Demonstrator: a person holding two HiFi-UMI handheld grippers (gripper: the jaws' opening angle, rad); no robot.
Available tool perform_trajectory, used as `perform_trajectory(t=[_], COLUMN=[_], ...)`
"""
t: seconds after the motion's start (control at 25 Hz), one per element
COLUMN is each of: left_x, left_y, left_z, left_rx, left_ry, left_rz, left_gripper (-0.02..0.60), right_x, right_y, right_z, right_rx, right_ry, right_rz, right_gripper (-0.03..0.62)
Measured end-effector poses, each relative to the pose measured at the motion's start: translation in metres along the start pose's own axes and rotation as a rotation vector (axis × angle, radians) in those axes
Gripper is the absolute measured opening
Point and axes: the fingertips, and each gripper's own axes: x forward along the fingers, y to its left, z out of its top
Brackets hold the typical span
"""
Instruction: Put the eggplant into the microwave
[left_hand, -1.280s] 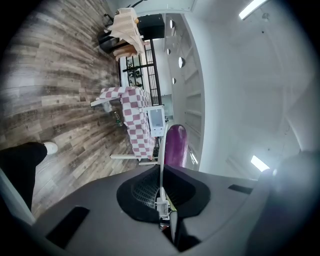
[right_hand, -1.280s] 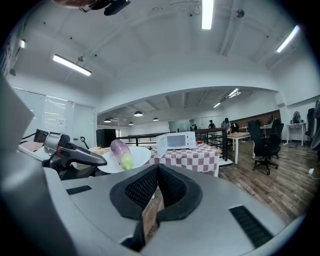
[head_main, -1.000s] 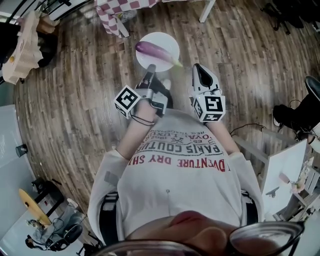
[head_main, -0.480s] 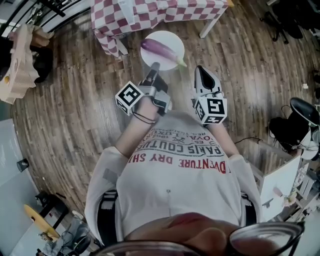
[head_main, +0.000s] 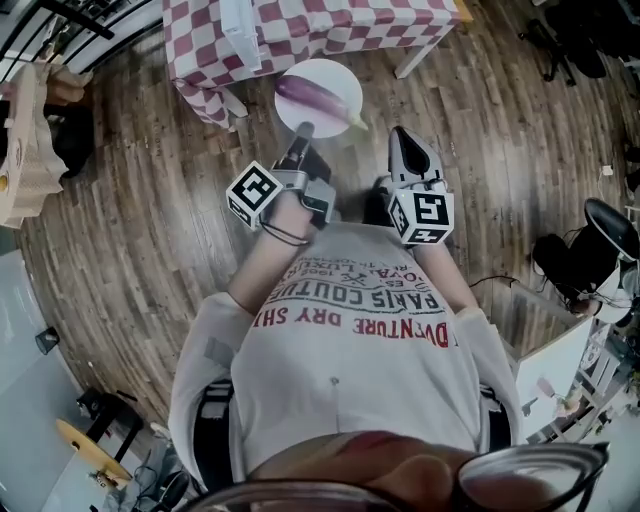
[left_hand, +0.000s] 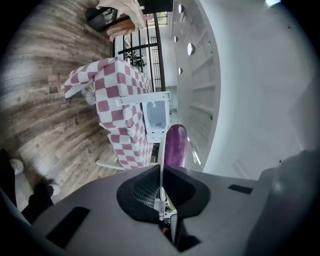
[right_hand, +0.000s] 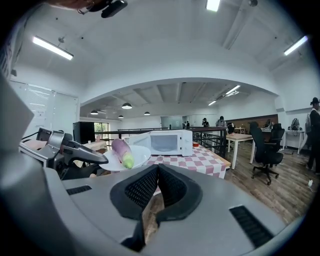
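A purple eggplant (head_main: 311, 95) with a green stem lies on a white plate (head_main: 338, 78). My left gripper (head_main: 303, 131) is shut on the plate's near rim and carries it level above the wooden floor. In the left gripper view the plate (left_hand: 162, 150) shows edge-on between the pads, with the eggplant (left_hand: 175, 145) beyond. My right gripper (head_main: 403, 140) is beside the plate, shut, with nothing between its pads. The right gripper view shows the white microwave (right_hand: 167, 142), door closed, on the checkered table (right_hand: 205, 161), and the eggplant (right_hand: 121, 151) on the plate (right_hand: 137, 155).
The checkered table (head_main: 300, 30) stands just ahead of the plate, with white legs (head_main: 420, 60). A black office chair (right_hand: 265, 150) and desks are to the right. A railing (left_hand: 137, 50) runs behind the table. People stand far back in the room.
Both grippers and the plate with the eggplant have moved forward toward the checkered table, which now fills more of the head view's top. The left grip has not changed.
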Motion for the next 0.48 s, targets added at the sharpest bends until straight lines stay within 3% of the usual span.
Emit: perform_trajectory(t=[0.28,0.48], left_x=[0.057,0.107], left_y=[0.01,-0.001], left_z=[0.013,0.032], left_rx=[0.01,0.028], left_ry=[-0.072,-0.194], left_rz=[0.042,0.057], left_gripper=[0.034,0.034], right_x=[0.064,0.13], right_y=[-0.033,-0.068], right_z=[0.0,0.018], right_rx=[0.016,0.0], right_ry=[0.005,-0.001], right_rz=[0.088,0.199], right_gripper=[0.026,0.026])
